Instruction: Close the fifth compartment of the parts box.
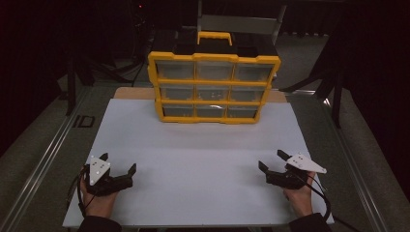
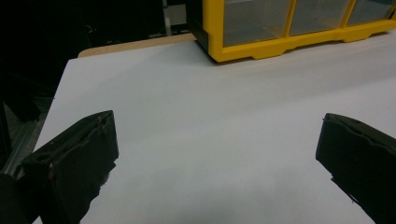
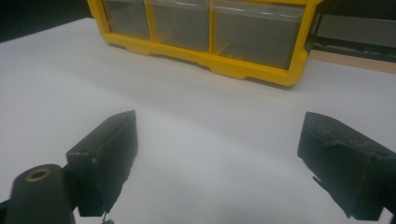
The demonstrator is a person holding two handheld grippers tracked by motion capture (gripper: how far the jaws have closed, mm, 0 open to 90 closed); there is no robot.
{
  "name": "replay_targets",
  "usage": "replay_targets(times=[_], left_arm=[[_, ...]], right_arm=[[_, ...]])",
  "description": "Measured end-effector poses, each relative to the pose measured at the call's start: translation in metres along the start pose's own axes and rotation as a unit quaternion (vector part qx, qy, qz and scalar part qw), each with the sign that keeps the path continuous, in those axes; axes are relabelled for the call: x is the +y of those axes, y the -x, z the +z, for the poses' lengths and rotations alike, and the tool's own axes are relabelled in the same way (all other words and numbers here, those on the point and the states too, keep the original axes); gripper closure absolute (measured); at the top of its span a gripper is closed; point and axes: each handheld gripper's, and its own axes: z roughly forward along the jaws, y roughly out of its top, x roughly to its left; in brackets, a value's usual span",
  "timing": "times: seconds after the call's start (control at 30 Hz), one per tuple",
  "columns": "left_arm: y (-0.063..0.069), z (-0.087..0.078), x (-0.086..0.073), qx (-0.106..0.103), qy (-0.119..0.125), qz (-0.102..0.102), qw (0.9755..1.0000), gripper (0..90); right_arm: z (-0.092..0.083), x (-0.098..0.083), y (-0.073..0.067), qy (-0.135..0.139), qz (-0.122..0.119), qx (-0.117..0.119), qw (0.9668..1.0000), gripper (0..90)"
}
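- A white worktop (image 1: 203,164) lies bare between its near corners.
- A yellow drawer cabinet (image 1: 212,87) stands upright at the middle of the far edge (nine clear drawers, three by three, yellow handle on top).
- The left gripper (image 1: 117,166) rests near the near-left corner, jaws spread, empty.
- The right gripper (image 1: 271,161) rests near the near-right corner, jaws spread, empty.

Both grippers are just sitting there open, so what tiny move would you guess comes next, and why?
Probably one gripper, perhaps the right gripper, reaches forward toward the yellow drawer cabinet: both it and the left gripper rest open and empty on the white board, and the cabinet's drawers look shut.
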Motion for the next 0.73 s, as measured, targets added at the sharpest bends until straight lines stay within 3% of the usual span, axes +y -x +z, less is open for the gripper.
replay_targets(times=[0.47,0.73], left_arm=[[-0.0011,0.0036,-0.0002,-0.003,-0.005,0.005,1.0,0.0],[-0.001,0.0051,0.0006,-0.004,-0.01,0.005,0.9999,0.0]], right_arm=[[-0.0022,-0.0015,0.006,0.006,0.005,0.006,1.0,11.2],[-0.0039,0.0018,0.0051,-0.005,0.012,0.017,0.9998,11.2]])
